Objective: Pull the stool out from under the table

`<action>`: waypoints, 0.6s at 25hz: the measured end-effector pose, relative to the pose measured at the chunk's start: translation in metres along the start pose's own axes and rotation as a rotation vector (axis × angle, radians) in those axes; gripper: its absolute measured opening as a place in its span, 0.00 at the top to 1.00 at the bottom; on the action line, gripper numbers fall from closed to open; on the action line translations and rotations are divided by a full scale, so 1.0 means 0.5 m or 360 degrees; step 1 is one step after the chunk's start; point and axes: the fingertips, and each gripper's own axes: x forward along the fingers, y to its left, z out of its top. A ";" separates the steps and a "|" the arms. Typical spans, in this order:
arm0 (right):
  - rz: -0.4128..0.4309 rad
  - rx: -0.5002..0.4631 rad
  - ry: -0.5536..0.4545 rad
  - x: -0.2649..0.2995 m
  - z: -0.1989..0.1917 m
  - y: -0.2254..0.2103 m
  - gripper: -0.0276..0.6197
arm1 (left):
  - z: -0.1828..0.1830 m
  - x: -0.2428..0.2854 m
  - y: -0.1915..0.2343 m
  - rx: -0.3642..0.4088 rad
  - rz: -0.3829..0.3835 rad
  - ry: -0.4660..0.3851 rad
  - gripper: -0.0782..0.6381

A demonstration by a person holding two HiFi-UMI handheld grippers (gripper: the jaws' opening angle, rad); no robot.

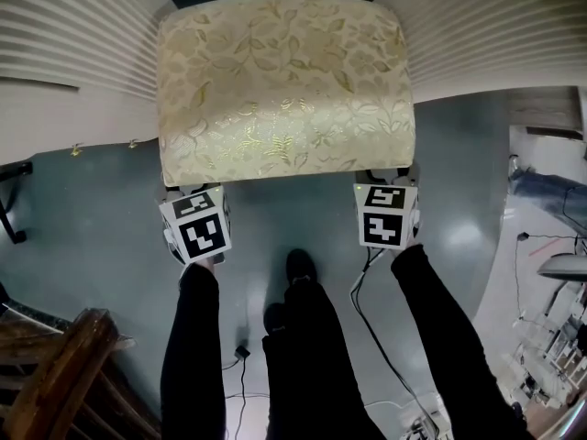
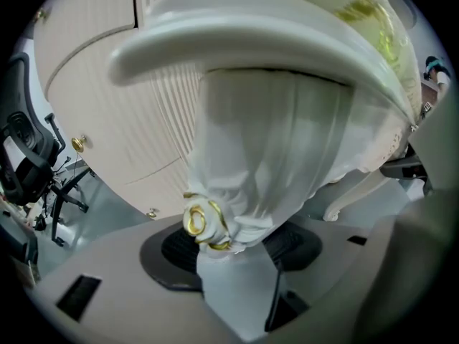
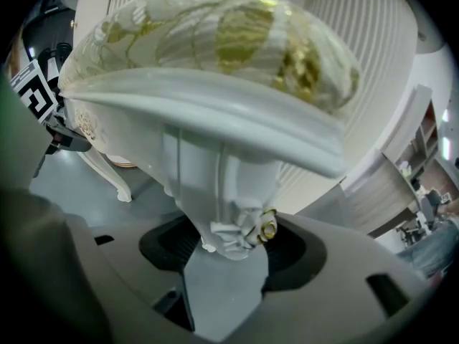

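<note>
Cream-and-gold leaf-brocade stool (image 1: 284,85) stands on the grey floor (image 1: 101,209), at 12 o'clock from the person's feet. Its far edge meets the dark gap in the fluted white table (image 1: 73,35).

left gripper (image 2: 233,253): at the seat's 7 o'clock corner, pads clamped on the white carved left front leg (image 2: 265,149).

right gripper (image 3: 226,253): at the 5 o'clock corner, pads clamped on the white carved right front leg (image 3: 215,178).

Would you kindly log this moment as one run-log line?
phase: grasp setup | left gripper: jaws astride stool leg, contact unclear | right gripper: jaws astride other leg, contact unclear | stool: at table
</note>
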 end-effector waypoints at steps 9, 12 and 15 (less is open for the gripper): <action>0.0000 0.0000 0.0017 -0.001 -0.002 0.000 0.54 | -0.002 -0.002 0.001 0.0022 0.0020 0.0020 0.52; 0.0003 0.0005 0.0024 -0.001 -0.004 0.000 0.54 | -0.002 -0.002 0.001 0.0026 0.0023 0.0028 0.52; 0.0006 0.0005 0.0023 0.000 -0.003 0.001 0.54 | -0.002 -0.002 0.001 0.0033 0.0027 0.0030 0.52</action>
